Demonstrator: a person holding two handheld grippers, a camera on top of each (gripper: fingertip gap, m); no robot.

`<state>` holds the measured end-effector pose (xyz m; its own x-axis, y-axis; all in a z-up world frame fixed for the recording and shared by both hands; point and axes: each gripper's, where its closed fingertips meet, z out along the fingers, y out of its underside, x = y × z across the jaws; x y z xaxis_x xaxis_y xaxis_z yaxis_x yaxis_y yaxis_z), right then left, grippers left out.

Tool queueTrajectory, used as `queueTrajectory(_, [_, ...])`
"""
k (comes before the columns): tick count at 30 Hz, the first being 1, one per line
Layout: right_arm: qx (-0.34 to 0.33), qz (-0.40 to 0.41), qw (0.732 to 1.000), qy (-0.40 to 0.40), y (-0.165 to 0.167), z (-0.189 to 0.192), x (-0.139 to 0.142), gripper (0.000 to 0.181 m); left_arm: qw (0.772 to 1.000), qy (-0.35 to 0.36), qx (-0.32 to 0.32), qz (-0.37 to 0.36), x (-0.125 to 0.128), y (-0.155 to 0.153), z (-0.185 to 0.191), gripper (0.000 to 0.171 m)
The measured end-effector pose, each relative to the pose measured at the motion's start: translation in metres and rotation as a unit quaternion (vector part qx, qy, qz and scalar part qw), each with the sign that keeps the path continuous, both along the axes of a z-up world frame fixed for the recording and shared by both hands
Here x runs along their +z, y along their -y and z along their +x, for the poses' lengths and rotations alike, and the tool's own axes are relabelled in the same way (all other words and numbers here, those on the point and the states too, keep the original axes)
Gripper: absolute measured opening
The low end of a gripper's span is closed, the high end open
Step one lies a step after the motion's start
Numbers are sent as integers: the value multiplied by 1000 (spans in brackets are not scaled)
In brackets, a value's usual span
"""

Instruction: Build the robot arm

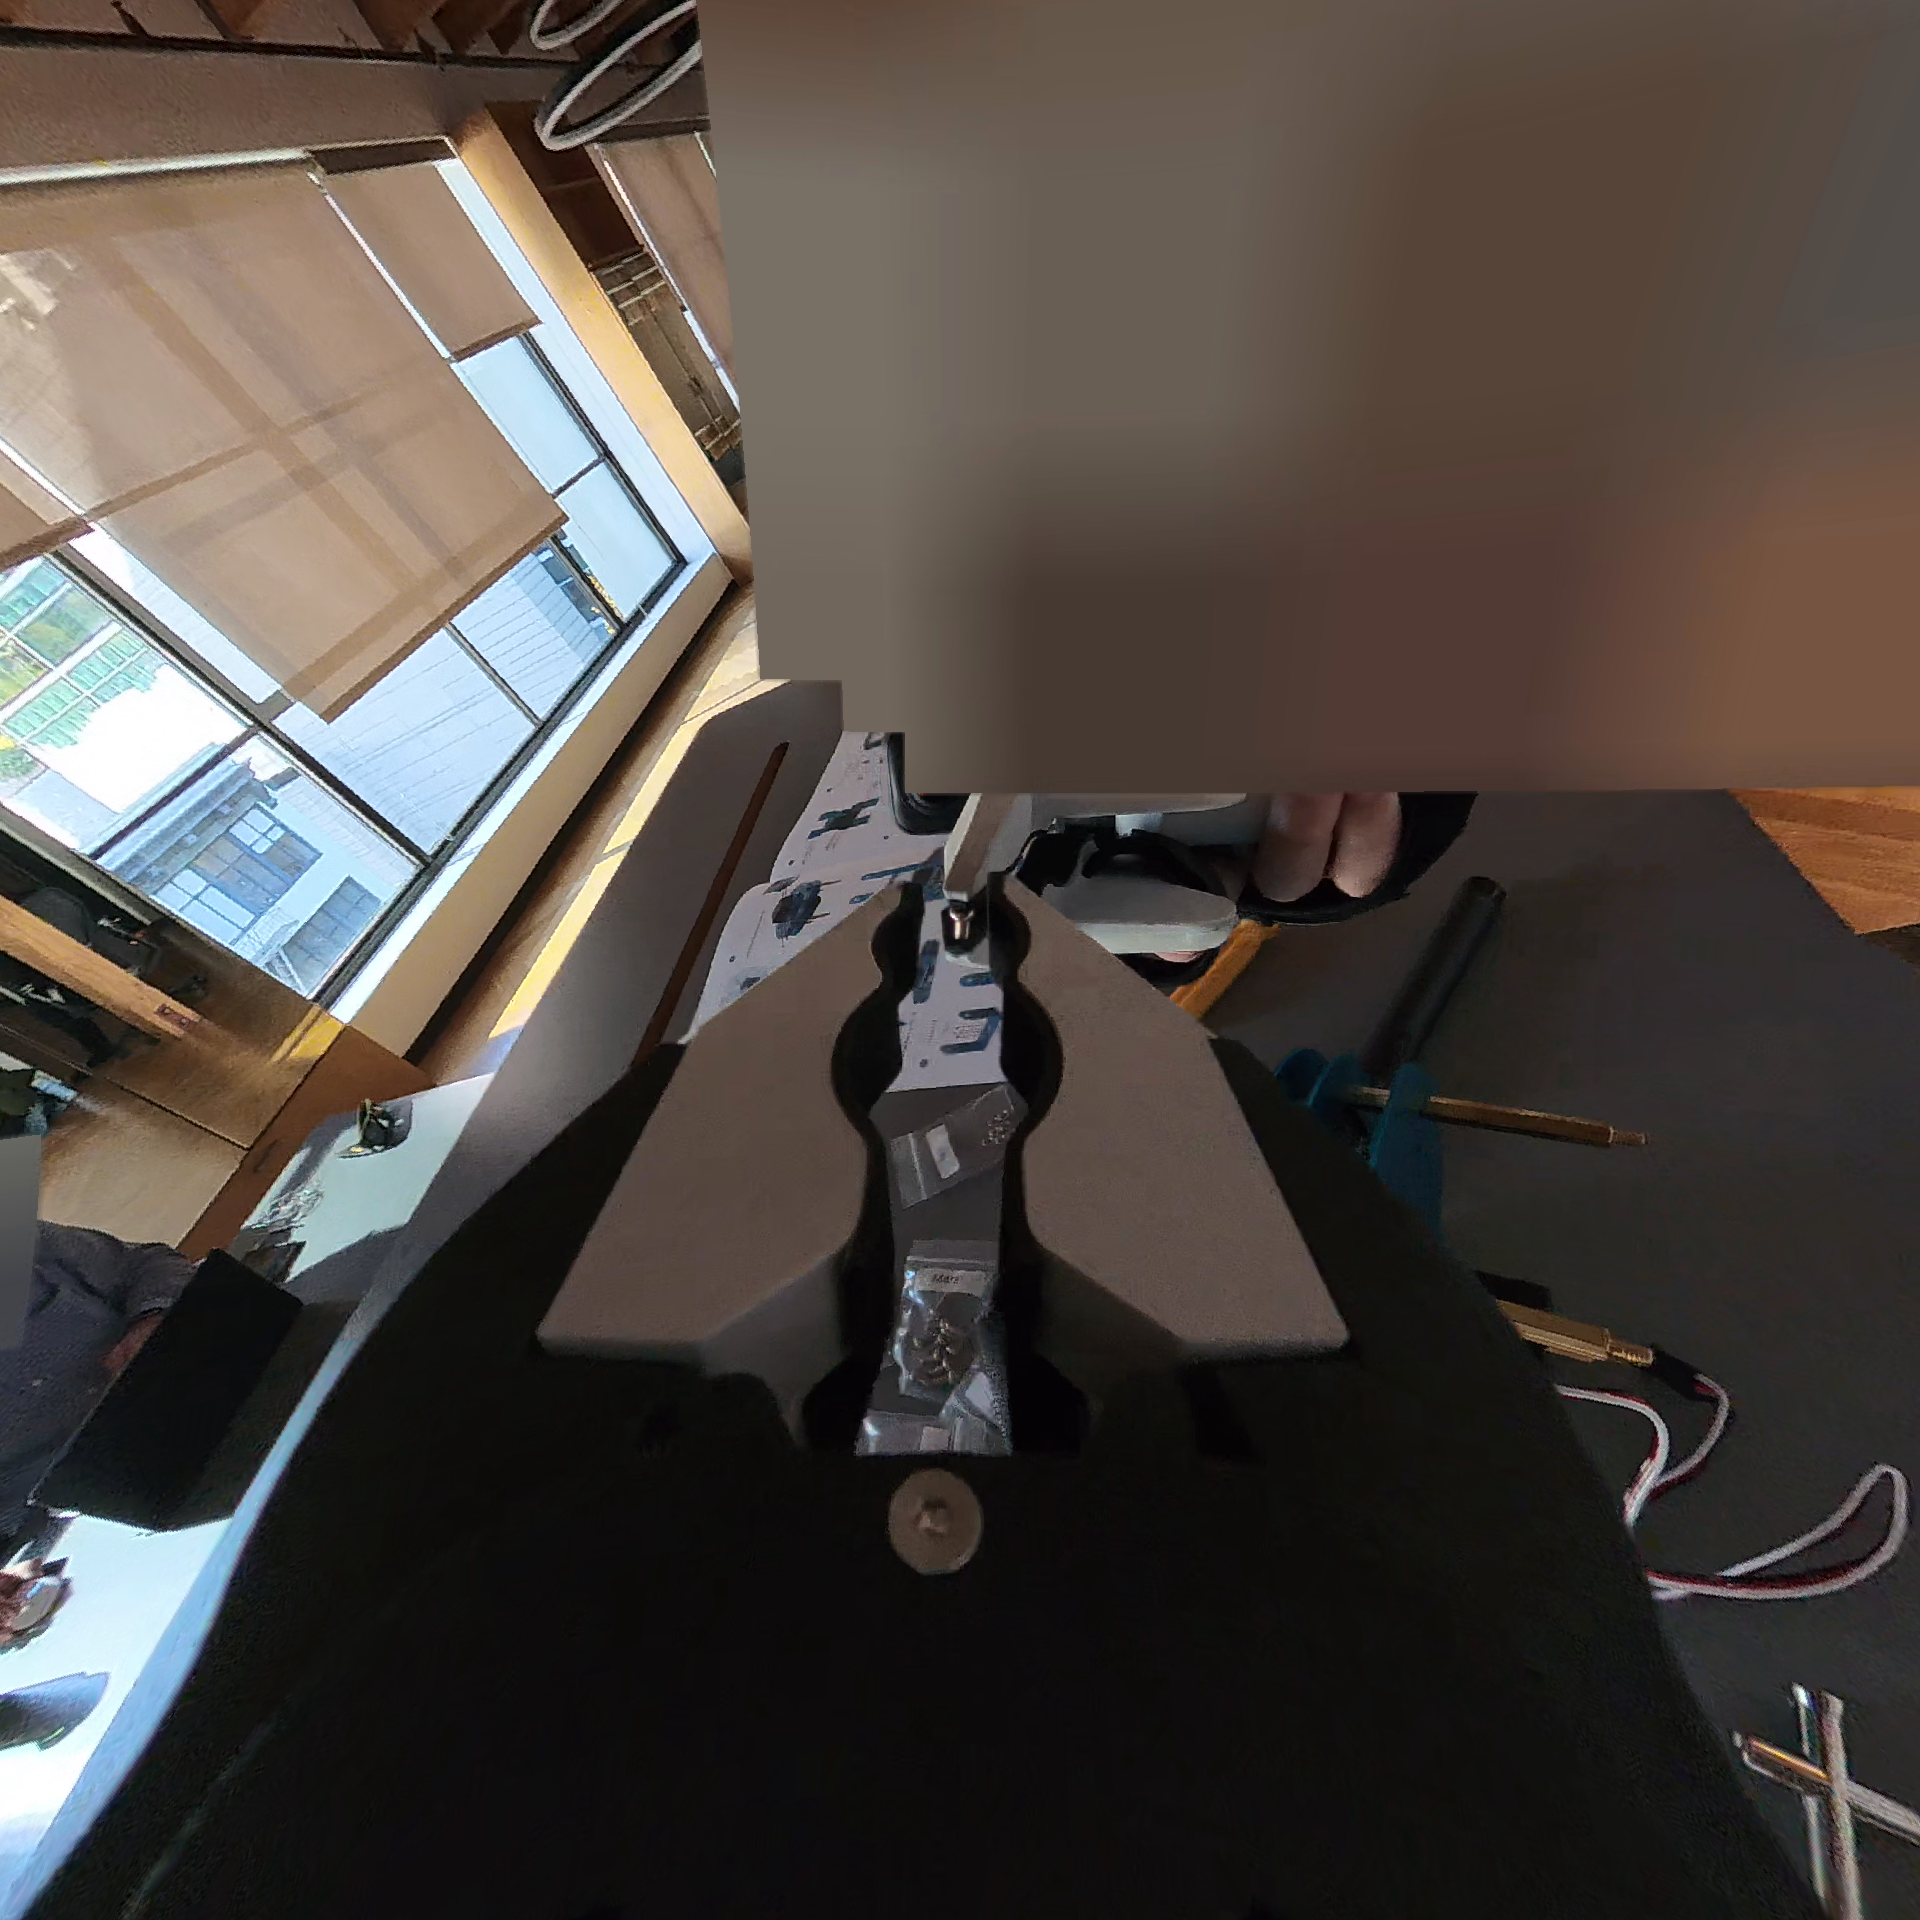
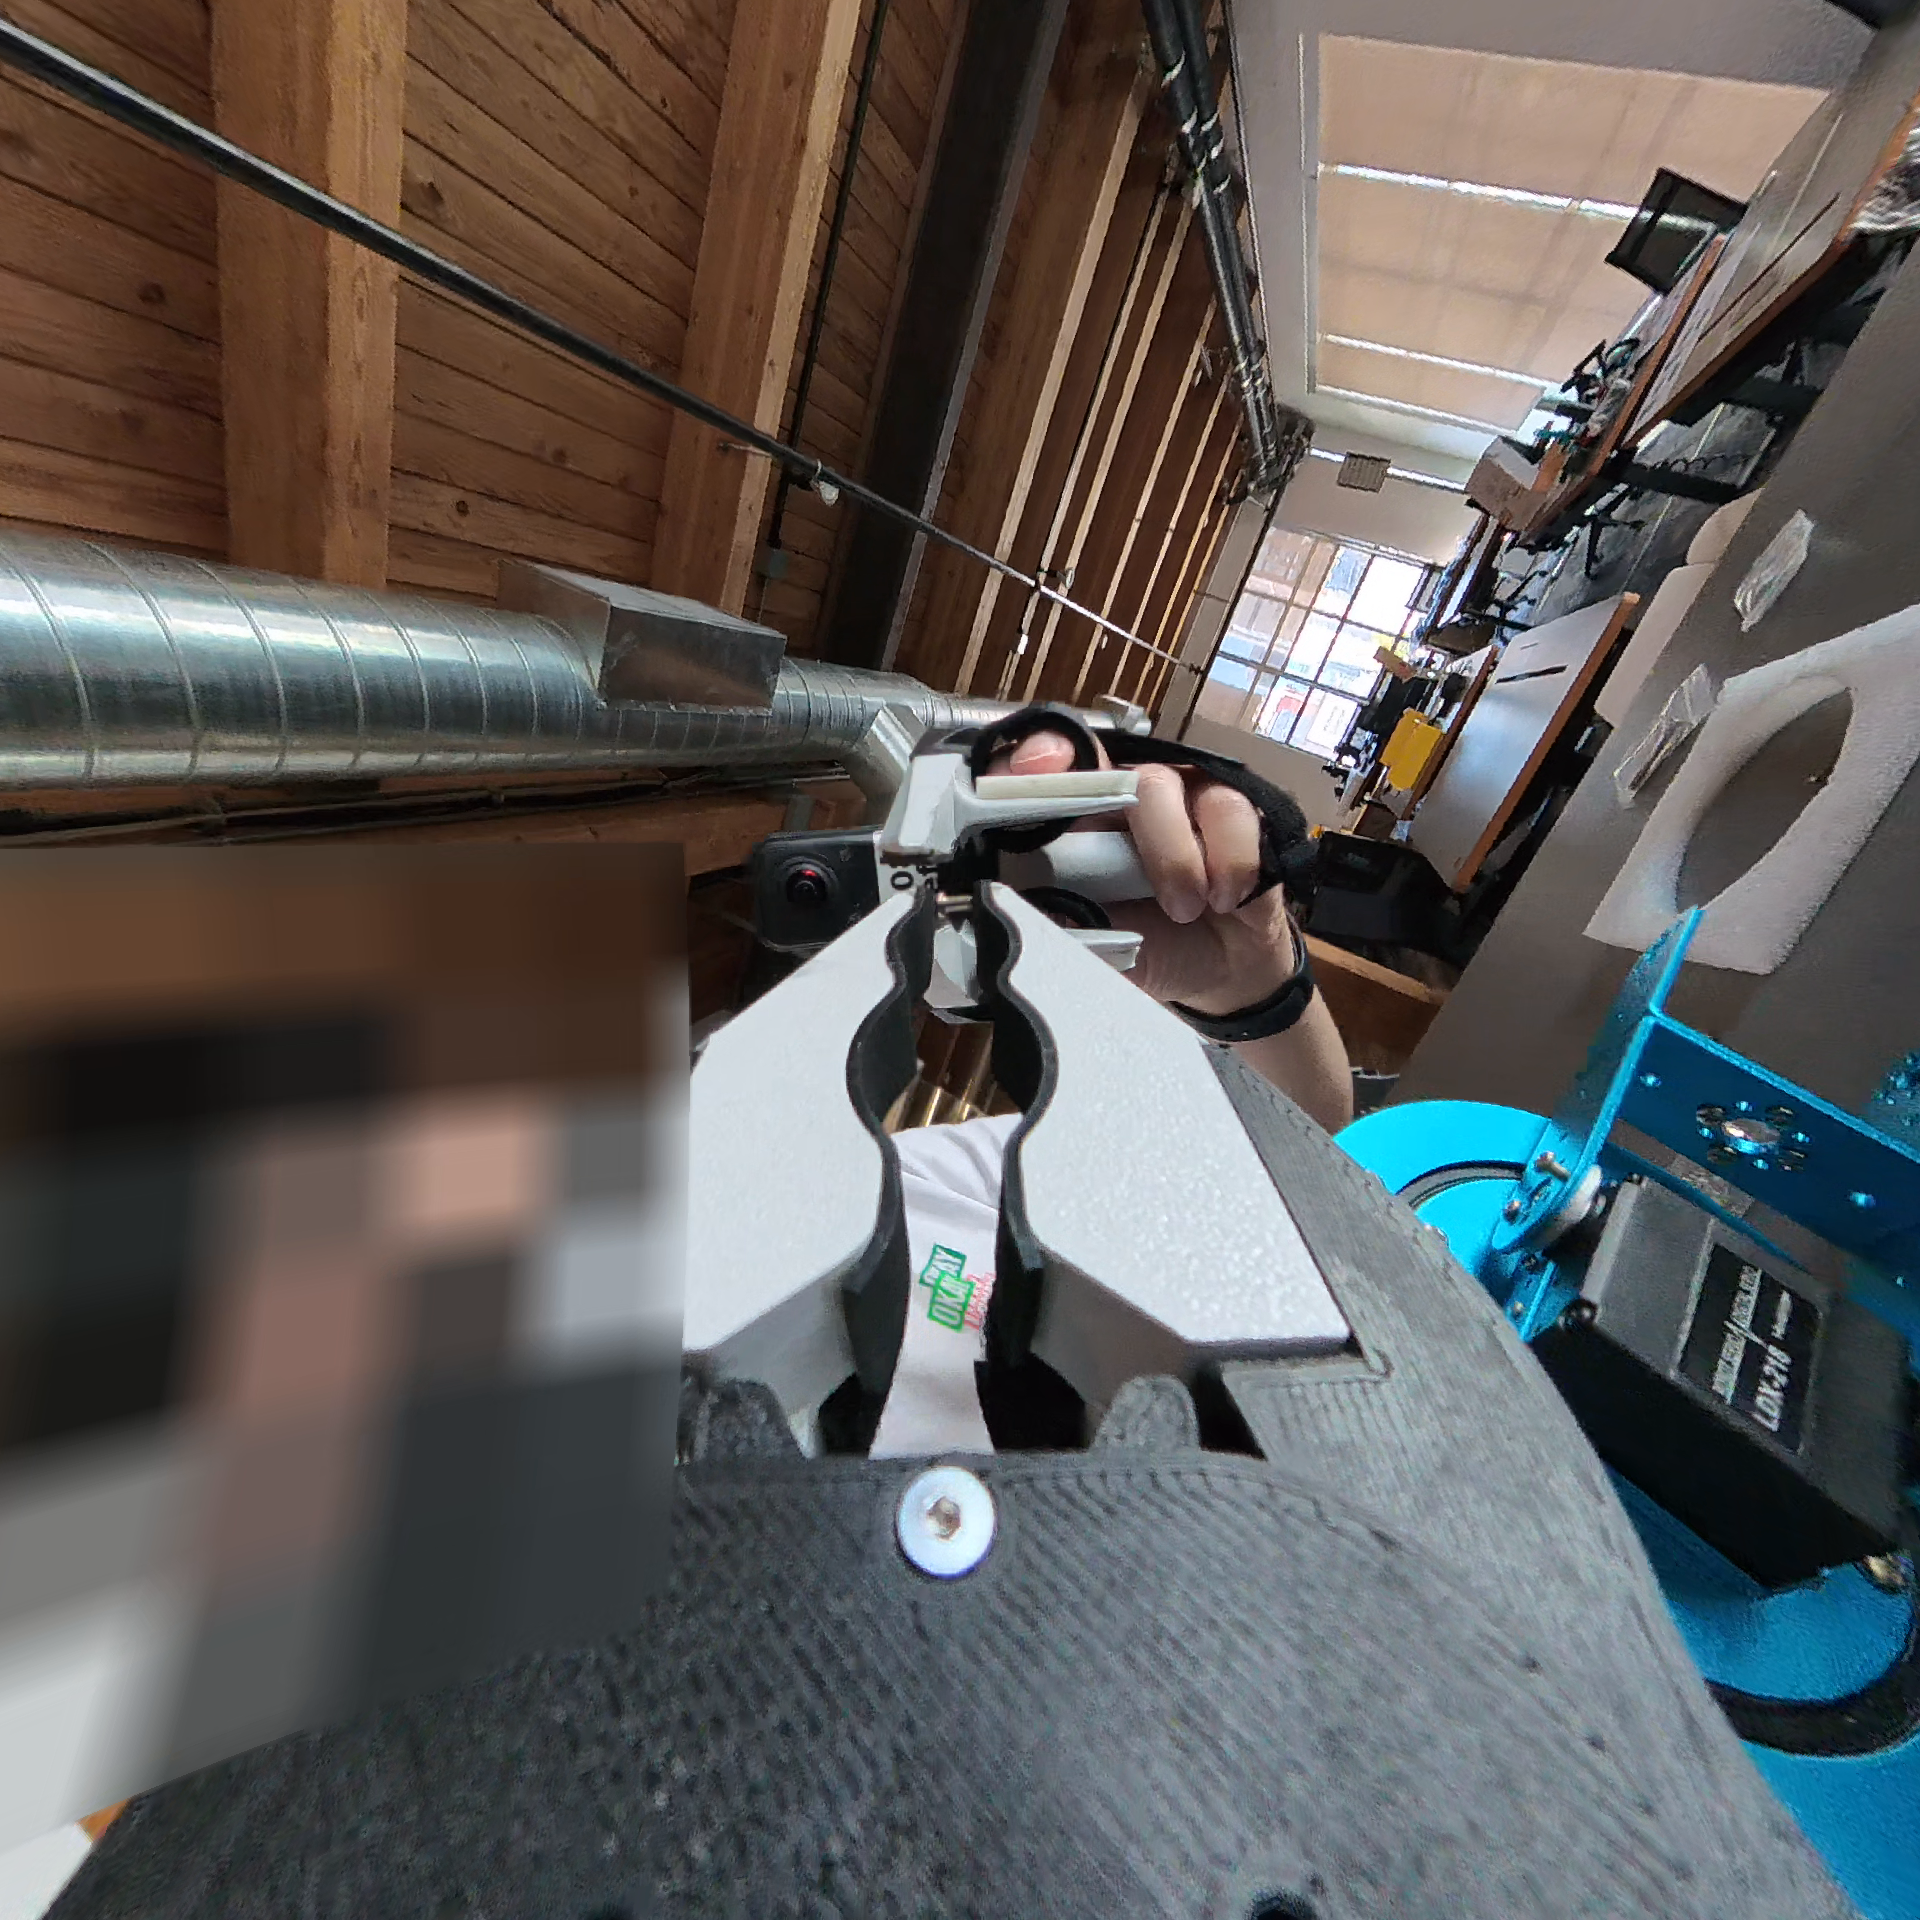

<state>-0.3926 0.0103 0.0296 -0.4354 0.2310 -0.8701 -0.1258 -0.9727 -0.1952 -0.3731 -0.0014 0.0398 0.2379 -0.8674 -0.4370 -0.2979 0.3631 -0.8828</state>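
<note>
I am pinching a small silver screw (image 1: 957,922) between the nearly closed tips of my left gripper (image 1: 957,904); my right gripper (image 2: 951,902) is pinching its other end, above the dark grey table (image 1: 1714,1299).

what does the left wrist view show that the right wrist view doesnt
Only the left wrist view shows a dark table, a striped wire, a brass rod and bags of small parts.

Only the right wrist view shows a silver duct, a wooden ceiling, white foam and a black motor.

Both show a small screw where the nearly closed tips of the left tool and right tool meet. Each also shows the hand holding the opposite tool: right hand, left hand. Which tool grips the screw cannot be told.
</note>
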Motion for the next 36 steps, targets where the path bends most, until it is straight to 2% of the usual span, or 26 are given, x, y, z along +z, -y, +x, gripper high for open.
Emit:
queueTrajectory(2, [2,-10,1000,-9,5,1,2,5,1000,2,-11,-11,3,0,0,7])
queueTrajectory(6, [-21,-3,1000,-9,18,4,1,5,999,1,-45,-18,7,9,1,12])
queueTrajectory(11, [-63,-9,997,-32,34,11,-3,5,997,-30,-68,-21,-9,24,4,18])
queueTrajectory(15, [-90,-18,995,-40,40,13,-4,5,996,-19,-79,-26,-16,38,3,20])
queueTrajectory(20, [-83,-21,994,-62,41,13,11,5,996,14,-66,-62,-10,41,-9,24])
queueTrajectory(24, [-64,-18,994,-85,36,11,26,5,997,40,-54,-47,5,42,-14,23])
queueTrajectory(30, [-11,-17,997,-76,28,0,34,5,996,83,-9,-25,26,27,-18,17])
queueTrajectory(34, [24,-12,998,-51,21,-11,28,5,996,84,20,-2,24,16,-21,17])
queueTrajectory(36, [39,-21,997,-60,16,-13,28,5,996,79,27,-2,20,11,-22,12])
